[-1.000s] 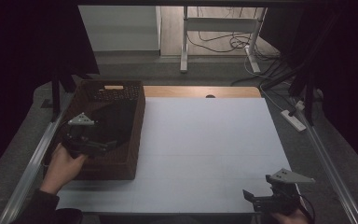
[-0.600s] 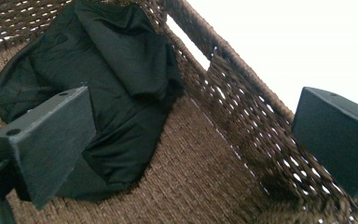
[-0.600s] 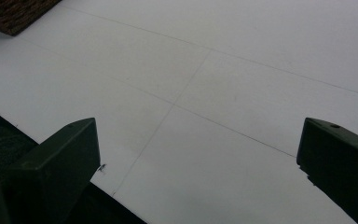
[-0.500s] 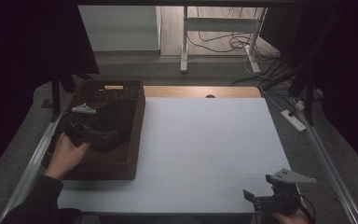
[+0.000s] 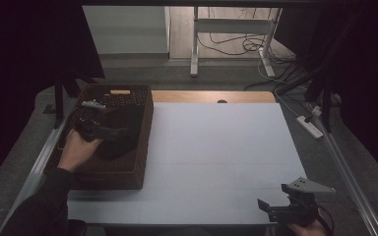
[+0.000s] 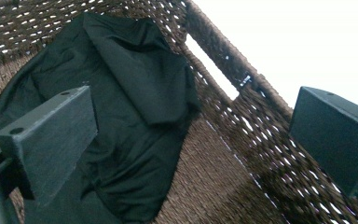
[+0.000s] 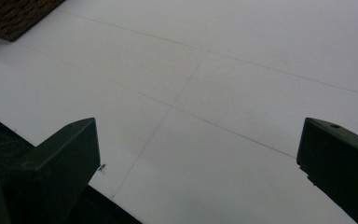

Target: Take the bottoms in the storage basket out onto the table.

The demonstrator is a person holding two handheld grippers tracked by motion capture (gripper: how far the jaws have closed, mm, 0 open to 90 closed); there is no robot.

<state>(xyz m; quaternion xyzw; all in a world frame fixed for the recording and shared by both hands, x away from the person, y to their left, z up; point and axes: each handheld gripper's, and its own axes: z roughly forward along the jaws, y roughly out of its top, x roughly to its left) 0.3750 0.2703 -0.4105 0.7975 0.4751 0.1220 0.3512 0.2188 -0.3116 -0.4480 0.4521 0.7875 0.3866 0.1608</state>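
High view: the left gripper (image 5: 109,132) hangs over black cloth (image 5: 123,130) inside a brown wicker basket (image 5: 145,123) at the table's left; dim light blurs its jaws. The right gripper (image 5: 266,210), near the front edge, is partly cut off.

Left gripper view: jaws wide apart above the crumpled cloth (image 6: 135,98).

Right gripper view: jaws apart over bare white table (image 7: 242,70).

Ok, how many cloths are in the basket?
1: a black cloth lies crumpled in the basket, below the open left gripper. More could be hidden under it.
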